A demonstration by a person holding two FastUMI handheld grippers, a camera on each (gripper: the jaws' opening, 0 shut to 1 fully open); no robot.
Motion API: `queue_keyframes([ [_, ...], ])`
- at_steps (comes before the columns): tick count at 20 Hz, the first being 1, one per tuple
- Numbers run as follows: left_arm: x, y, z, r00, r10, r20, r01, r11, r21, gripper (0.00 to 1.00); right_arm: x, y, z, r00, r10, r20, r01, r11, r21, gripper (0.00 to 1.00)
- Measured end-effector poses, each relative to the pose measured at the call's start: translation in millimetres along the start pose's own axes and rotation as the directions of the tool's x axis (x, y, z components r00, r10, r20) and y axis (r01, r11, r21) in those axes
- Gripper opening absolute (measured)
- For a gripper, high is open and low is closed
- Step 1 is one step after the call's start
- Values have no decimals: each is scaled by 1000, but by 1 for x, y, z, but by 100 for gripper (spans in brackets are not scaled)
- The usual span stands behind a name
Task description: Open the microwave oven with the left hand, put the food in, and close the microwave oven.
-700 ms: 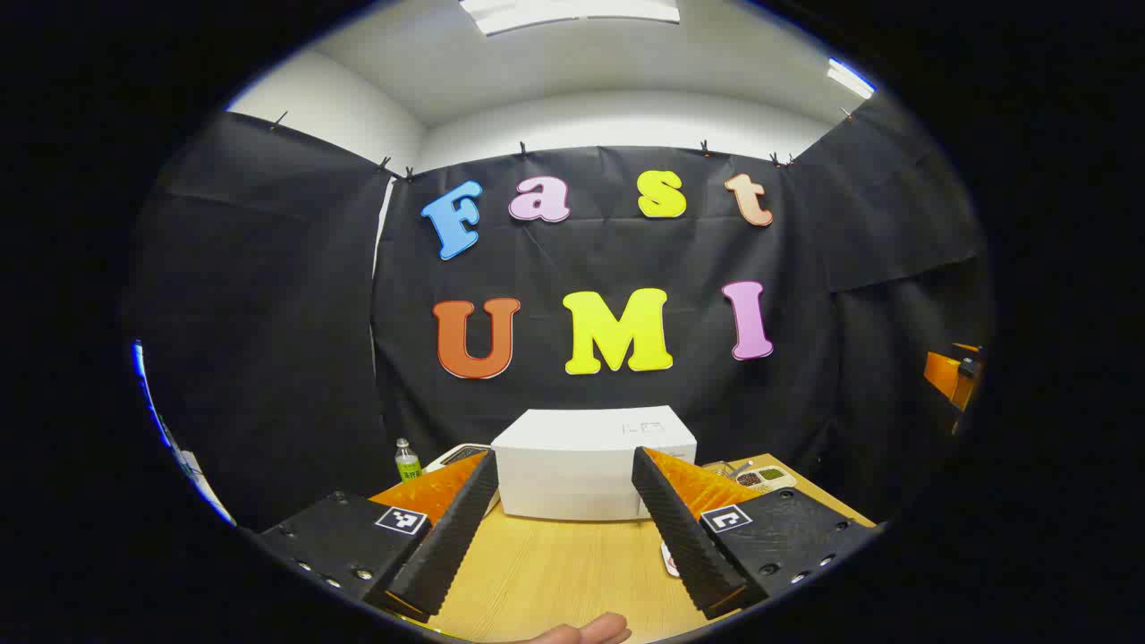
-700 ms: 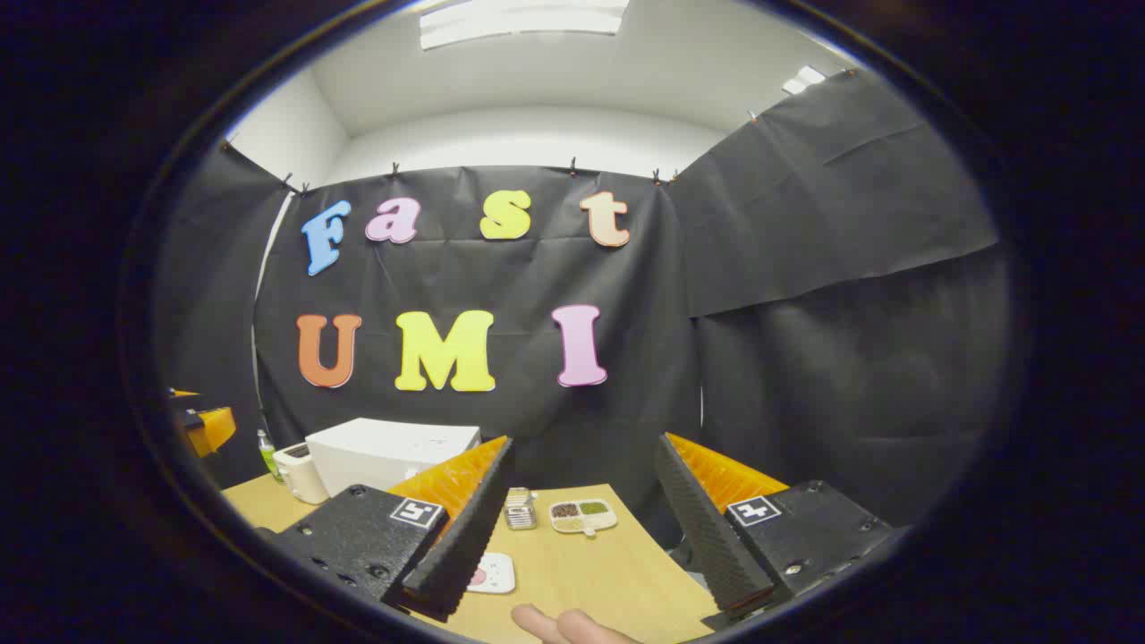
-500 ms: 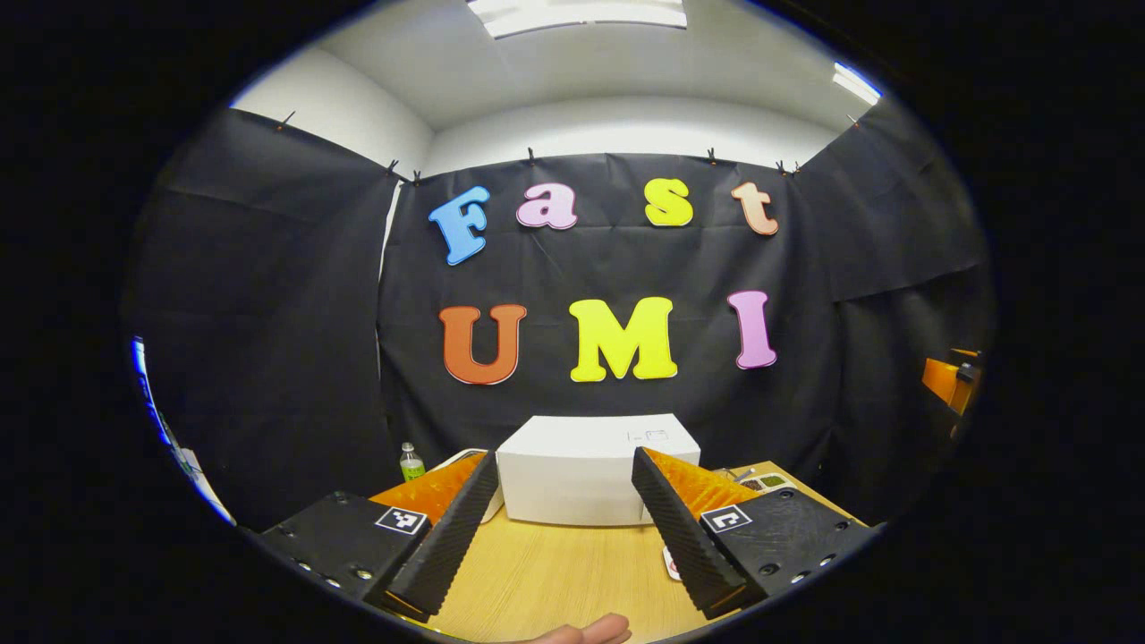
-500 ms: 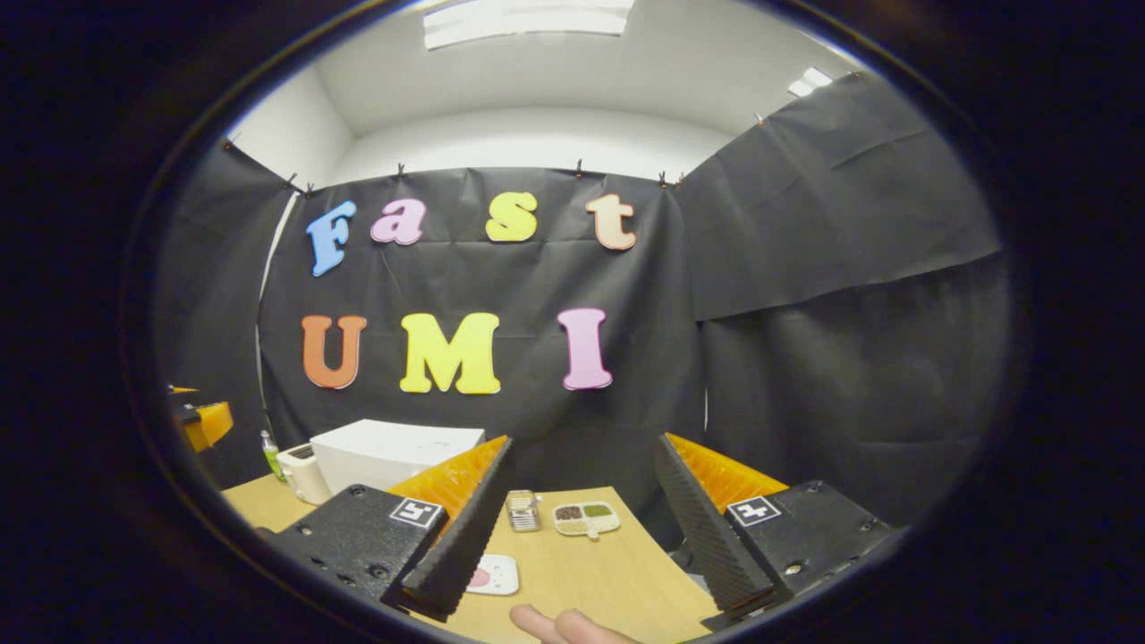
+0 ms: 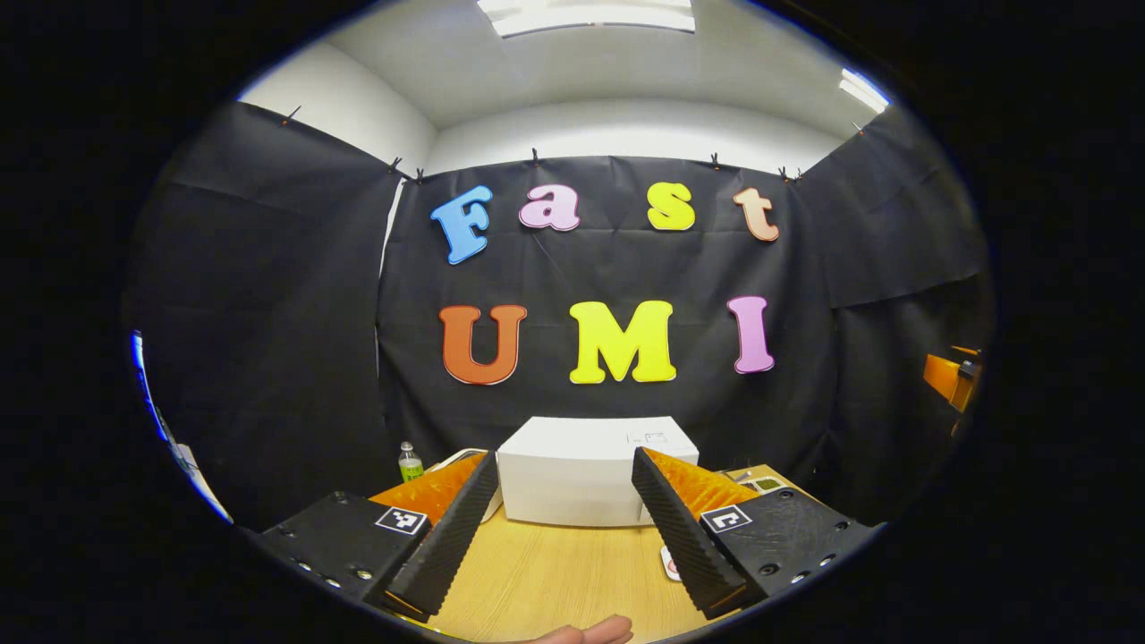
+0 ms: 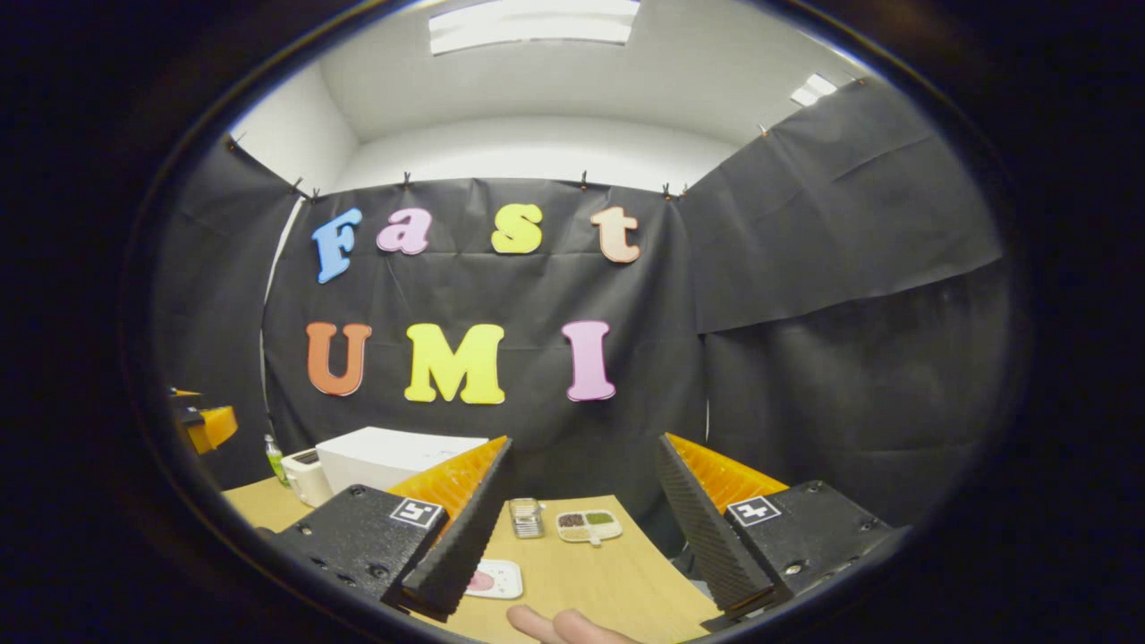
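Left gripper view, left to right: green bottle [image 5: 410, 462]; white microwave oven [image 5: 595, 470], door closed, at the rear of the wooden counter [image 5: 546, 581]; left gripper [image 5: 559, 528] spread wide, empty. Right gripper view: food plate [image 6: 495, 580] on counter; right gripper [image 6: 581, 528] spread wide, empty.

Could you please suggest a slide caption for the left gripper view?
Open left claw held above the wooden table, facing the closed white microwave.

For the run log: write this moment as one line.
left gripper: open, empty | right gripper: open, empty | white box-shaped microwave oven: closed | small white plate of food: on wooden table
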State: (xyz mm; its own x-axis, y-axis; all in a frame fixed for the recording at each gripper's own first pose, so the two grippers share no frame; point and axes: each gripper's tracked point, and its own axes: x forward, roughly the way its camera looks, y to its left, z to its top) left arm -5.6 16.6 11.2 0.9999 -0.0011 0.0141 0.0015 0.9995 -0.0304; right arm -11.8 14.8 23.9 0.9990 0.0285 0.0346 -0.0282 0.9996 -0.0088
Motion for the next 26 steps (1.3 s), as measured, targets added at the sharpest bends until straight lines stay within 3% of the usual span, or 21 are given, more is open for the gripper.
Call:
queue_keyframes([
  [12, 30, -7, -21, 1000, -2, -15, 2, 1000, 0, 95, 2, 5, -1, 1000, 23, 9, -23, 999, 23, 91],
  [16, 74, -30, -51, 999, -43, -22, 43, 999, -7, 95, 7, 3, -10, 1000, 22, -4, -22, 998, 56, 91],
  [17, 87, -36, -59, 998, -58, -19, 58, 998, -11, 95, 8, -1, -12, 1000, 15, -6, -15, 998, 61, 100],
  [19, 112, -45, -81, 997, -69, -30, 68, 997, -23, 95, 9, -8, -17, 1000, 12, -5, -12, 998, 61, 100],
  [20, 126, -51, -96, 996, -78, -43, 77, 997, -33, 95, 9, -7, -20, 1000, 23, -10, -23, 998, 66, 91],
  [21, 138, -59, -107, 994, -95, -53, 93, 995, -45, 95, 9, -5, -23, 999, 37, -17, -36, 997, 71, 100],
  [22, 151, -67, -117, 992, -114, -54, 111, 992, -57, 95, 8, -5, -24, 999, 40, -15, -39, 997, 72, 91],
  [23, 162, -76, -127, 989, -137, -59, 132, 989, -70, 95, 10, -10, -23, 999, 35, -8, -34, 997, 68, 100],
  [24, 173, -84, -141, 985, -156, -67, 151, 986, -78, 93, 11, -14, -22, 1000, 27, -4, -26, 998, 59, 100],
  [25, 184, -92, -155, 982, -167, -88, 160, 984, -80, 100, 10, -16, -21, 1000, 19, 1, -19, 998, 52, 91],
  [26, 195, -97, -168, 980, -166, -114, 158, 984, -78, 92, 8, -18, -19, 1000, 20, 9, -20, 999, 46, 91],
])
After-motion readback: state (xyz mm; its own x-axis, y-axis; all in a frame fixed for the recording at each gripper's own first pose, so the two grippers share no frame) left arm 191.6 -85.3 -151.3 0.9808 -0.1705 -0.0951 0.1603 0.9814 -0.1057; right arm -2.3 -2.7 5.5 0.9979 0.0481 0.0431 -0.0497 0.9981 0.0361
